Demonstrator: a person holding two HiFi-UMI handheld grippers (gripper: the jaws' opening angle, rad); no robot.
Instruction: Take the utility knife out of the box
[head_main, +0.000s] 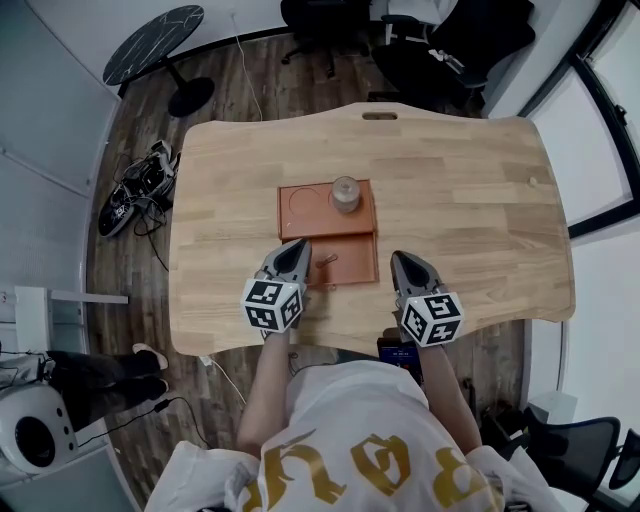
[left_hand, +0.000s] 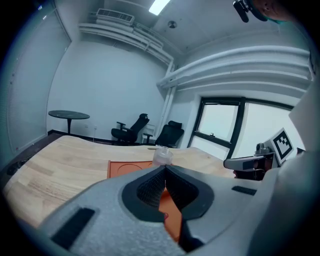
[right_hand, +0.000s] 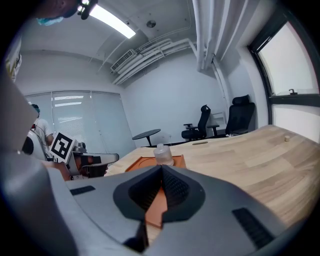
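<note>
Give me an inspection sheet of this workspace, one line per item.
Surface: light wooden table, carrying only the box and what is on it.
Job's things: orange box mid-table, apparently opened flat; small item in its near half, likely the utility knife but too small to confirm.
Clutter: small clear jar upright on the box's far half.
Grippers: left tool shut and empty, at the box's near-left edge; right tool shut and empty, to the right of the box.
Cables: tangle on the floor left of the table.
Surroundings: round side table, office chairs.
</note>
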